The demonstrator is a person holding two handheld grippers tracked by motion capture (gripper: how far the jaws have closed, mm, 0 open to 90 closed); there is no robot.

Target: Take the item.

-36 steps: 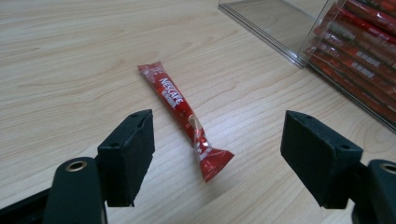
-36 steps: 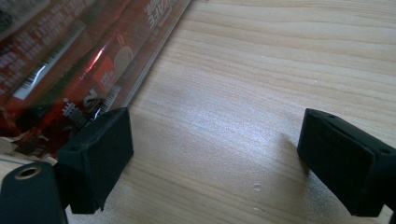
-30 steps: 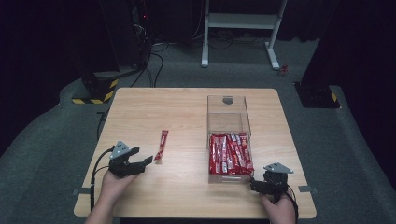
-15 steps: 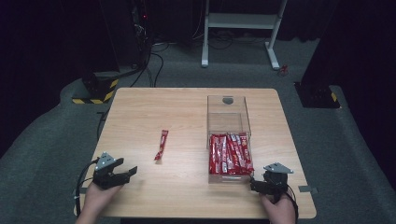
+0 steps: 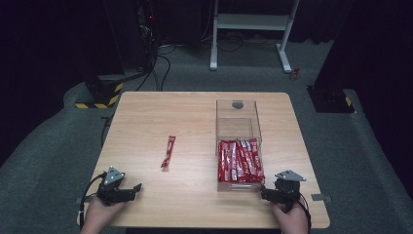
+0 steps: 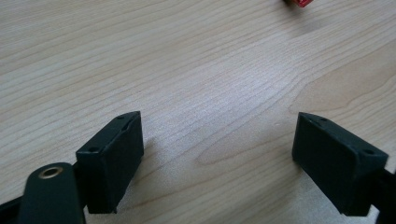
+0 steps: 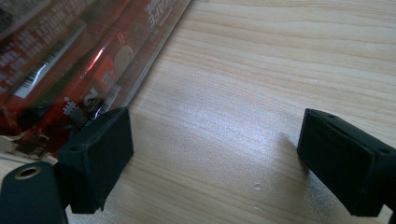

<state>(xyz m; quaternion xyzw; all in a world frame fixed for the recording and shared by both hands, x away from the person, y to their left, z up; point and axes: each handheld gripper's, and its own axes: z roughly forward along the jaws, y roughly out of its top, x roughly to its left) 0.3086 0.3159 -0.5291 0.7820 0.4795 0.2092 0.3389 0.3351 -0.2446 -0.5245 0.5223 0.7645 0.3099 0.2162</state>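
A single red snack stick (image 5: pixel 168 151) lies on the wooden table (image 5: pixel 195 122) left of centre; its red tip (image 6: pixel 297 2) peeks in at the top of the left gripper view. A clear plastic box (image 5: pixel 238 141) holds several red snack sticks (image 5: pixel 239 161) in its near half. My left gripper (image 5: pixel 130 191) rests open near the front left edge, nothing between its jaws (image 6: pixel 217 158). My right gripper (image 5: pixel 267 193) sits open at the front right, just beside the box's near corner (image 7: pixel 93 70), jaws empty (image 7: pixel 212 163).
The box's far half (image 5: pixel 237 114) holds no sticks. Bare wood lies between the loose stick and the box. Beyond the table stand a white frame (image 5: pixel 251 24) and black-and-yellow striped equipment (image 5: pixel 100 92) on the grey floor.
My left gripper has drawn back from near the loose stick toward the front left corner of the table. The right gripper has stayed in place.
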